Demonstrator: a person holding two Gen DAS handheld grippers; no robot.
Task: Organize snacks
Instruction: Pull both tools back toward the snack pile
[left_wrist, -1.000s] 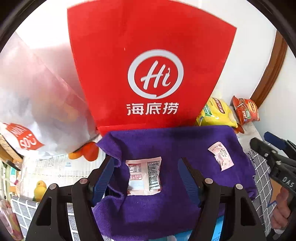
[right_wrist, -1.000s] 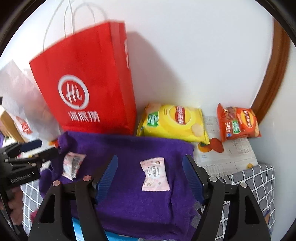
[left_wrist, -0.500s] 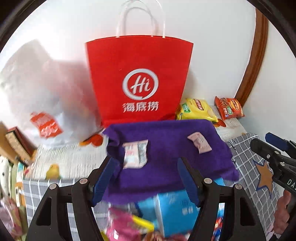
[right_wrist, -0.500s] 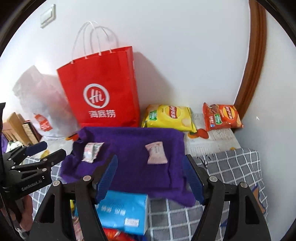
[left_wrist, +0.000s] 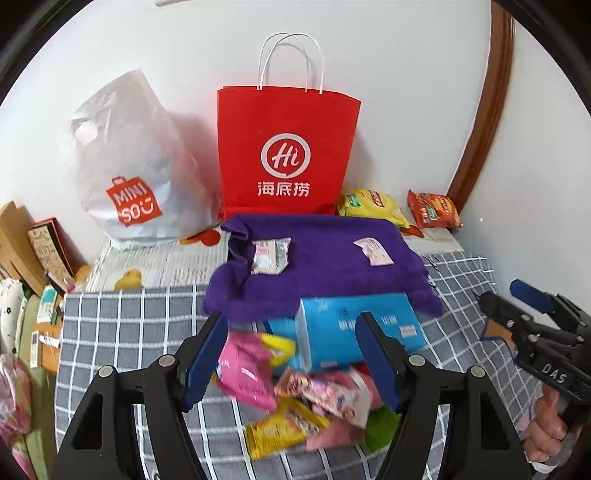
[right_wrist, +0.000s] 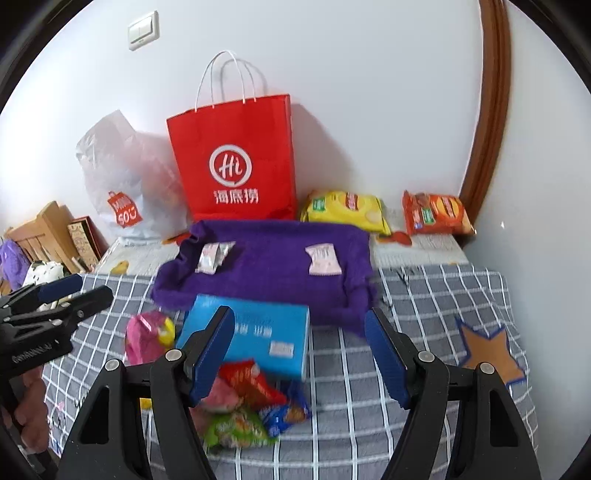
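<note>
A purple towel (left_wrist: 325, 266) lies on the bed with a silvery snack packet (left_wrist: 269, 254) and a pink packet (left_wrist: 373, 251) on it. In front of it is a blue box (left_wrist: 343, 328), then a loose pile of snack packets (left_wrist: 295, 398). My left gripper (left_wrist: 292, 320) hangs open above the box and pile, nothing between its pads. My right gripper (right_wrist: 299, 313) hovers over the blue box (right_wrist: 258, 328) and the towel's (right_wrist: 269, 266) near edge; its jaws are opening and hold nothing. Each gripper shows at the edge of the other's view.
A red paper bag (left_wrist: 284, 147) and a white plastic bag (left_wrist: 125, 166) stand against the wall. A yellow chips bag (right_wrist: 343, 208) and an orange snack bag (right_wrist: 436, 214) lie at the back right. A grey checked cloth (right_wrist: 424, 314) covers the bed; boxes (left_wrist: 44, 251) sit left.
Both grippers have drawn back and up from the towel. The blue box and the snack pile have come into view below them. Both packets stay on the towel.
</note>
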